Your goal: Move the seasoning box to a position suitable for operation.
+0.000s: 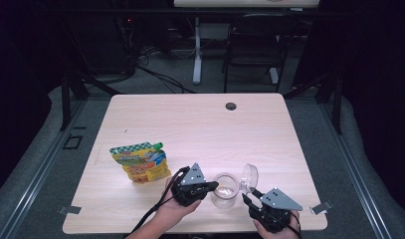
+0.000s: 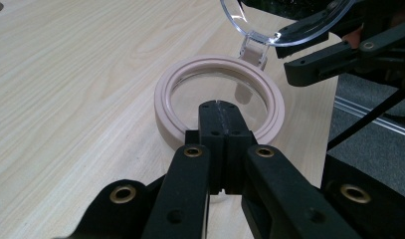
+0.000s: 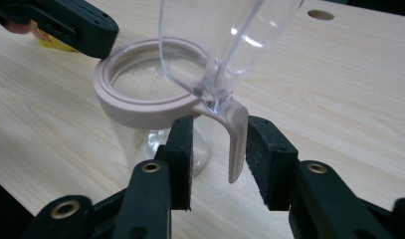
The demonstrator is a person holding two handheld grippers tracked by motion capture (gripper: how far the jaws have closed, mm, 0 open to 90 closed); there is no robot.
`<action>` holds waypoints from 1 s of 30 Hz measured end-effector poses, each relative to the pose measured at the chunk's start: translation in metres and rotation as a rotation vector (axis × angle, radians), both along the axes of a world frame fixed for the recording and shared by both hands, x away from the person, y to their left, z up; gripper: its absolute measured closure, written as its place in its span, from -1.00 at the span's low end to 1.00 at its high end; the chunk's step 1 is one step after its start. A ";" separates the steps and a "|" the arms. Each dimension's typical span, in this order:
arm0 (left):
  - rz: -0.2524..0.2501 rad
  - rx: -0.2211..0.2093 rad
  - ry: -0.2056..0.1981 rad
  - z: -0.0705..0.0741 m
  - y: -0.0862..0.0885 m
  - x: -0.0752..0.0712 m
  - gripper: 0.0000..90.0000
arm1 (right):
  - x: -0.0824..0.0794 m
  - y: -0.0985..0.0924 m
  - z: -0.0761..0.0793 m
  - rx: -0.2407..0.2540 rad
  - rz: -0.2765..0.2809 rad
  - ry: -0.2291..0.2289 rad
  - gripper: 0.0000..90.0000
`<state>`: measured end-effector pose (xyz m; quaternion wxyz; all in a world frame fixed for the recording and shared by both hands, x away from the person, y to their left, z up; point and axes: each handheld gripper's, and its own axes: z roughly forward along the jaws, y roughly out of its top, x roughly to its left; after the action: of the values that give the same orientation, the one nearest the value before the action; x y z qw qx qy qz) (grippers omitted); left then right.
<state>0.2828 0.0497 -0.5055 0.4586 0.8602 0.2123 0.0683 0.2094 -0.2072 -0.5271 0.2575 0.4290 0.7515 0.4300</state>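
A clear jar [image 1: 224, 189] with a beige rim [image 2: 165, 94] stands near the table's front edge. Its clear domed lid [image 1: 249, 178] is swung up on the hinge at the right. My left gripper [image 1: 213, 187] is shut, its joined tips [image 2: 219, 107] resting at the near side of the rim with nothing between them. My right gripper [image 1: 247, 198] comes in from the right. In the right gripper view its jaws [image 3: 220, 147] straddle the beige latch tab [image 3: 236, 134] that hangs from the rim [image 3: 140, 107]. Gaps show on both sides of the tab, so it is open.
A yellow snack pouch [image 1: 141, 162] with a green checked top lies left of the jar. The wooden table [image 1: 190, 124] has a cable hole [image 1: 231, 106] near its far edge. A black chair [image 1: 254, 45] and a desk leg stand beyond it.
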 end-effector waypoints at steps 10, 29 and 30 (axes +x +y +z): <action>0.040 -0.016 -0.019 0.006 0.028 -0.004 1.00 | 0.008 -0.003 -0.010 -0.003 -0.026 0.050 0.54; 0.197 -0.040 -0.020 -0.004 0.128 -0.021 0.76 | 0.016 0.000 -0.015 -0.017 -0.053 0.059 0.82; 0.212 -0.043 -0.012 -0.005 0.134 -0.019 0.75 | 0.017 -0.001 -0.016 -0.011 -0.053 0.061 0.83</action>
<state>0.2637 0.1838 -0.5107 0.4686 0.8223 0.3009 0.1171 0.2263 -0.2078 -0.5426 0.2481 0.4601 0.7497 0.4058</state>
